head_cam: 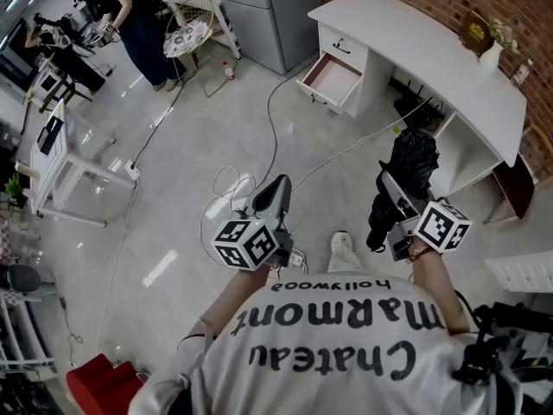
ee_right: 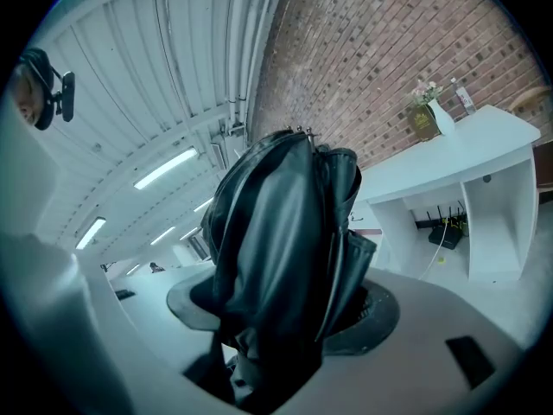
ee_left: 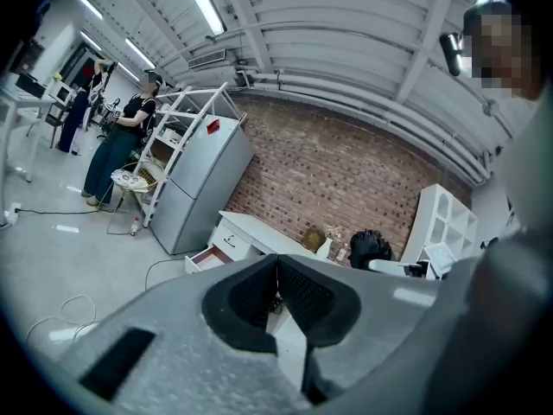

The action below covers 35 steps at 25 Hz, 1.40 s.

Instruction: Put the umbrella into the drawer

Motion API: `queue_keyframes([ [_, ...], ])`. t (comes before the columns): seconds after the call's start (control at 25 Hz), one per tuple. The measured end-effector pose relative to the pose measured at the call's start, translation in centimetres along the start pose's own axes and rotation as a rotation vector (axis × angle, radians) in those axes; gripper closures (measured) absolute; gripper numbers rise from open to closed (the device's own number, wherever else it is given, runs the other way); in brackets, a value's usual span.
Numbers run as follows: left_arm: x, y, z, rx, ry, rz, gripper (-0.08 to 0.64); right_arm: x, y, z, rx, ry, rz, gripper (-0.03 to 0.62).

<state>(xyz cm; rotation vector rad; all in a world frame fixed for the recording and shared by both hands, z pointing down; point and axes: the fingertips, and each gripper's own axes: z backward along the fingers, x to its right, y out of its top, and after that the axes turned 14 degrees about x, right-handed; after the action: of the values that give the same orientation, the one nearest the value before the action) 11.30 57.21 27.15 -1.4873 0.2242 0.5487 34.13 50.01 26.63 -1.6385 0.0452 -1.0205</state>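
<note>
A folded black umbrella (head_cam: pixel 406 180) stands up between the jaws of my right gripper (head_cam: pixel 393 199), which is shut on it; in the right gripper view the umbrella (ee_right: pixel 281 258) fills the middle. My left gripper (head_cam: pixel 275 195) is shut with nothing in it, its pads (ee_left: pixel 298 296) touching. The white desk (head_cam: pixel 415 54) against the brick wall has a drawer (head_cam: pixel 333 78) pulled out at its left end, also seen as the open drawer (ee_left: pixel 206 256) in the left gripper view. Both grippers are some way from the drawer, over the floor.
White cables (head_cam: pixel 259 158) trail across the grey floor between me and the desk. A grey fridge (head_cam: pixel 268 11) stands left of the desk. A person (head_cam: pixel 138 20) stands at the far left by a white table (head_cam: pixel 52 158). A red box (head_cam: pixel 99 383) lies near my feet.
</note>
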Motion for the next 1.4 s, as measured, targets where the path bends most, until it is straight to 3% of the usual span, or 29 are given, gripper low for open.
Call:
queue_keyframes([
  [0.8,-5.1,-0.4,-19.0,0.073,0.092,0.014,0.543,10.2,6.8,-19.4,-0.088,0.134,0.037,0.302],
  [1.4,-9.8,0.9,-27.5,0.056,0.084,0.005,0.543,14.0,6.8,-28.1,-0.089,0.097,-0.023,0.302],
])
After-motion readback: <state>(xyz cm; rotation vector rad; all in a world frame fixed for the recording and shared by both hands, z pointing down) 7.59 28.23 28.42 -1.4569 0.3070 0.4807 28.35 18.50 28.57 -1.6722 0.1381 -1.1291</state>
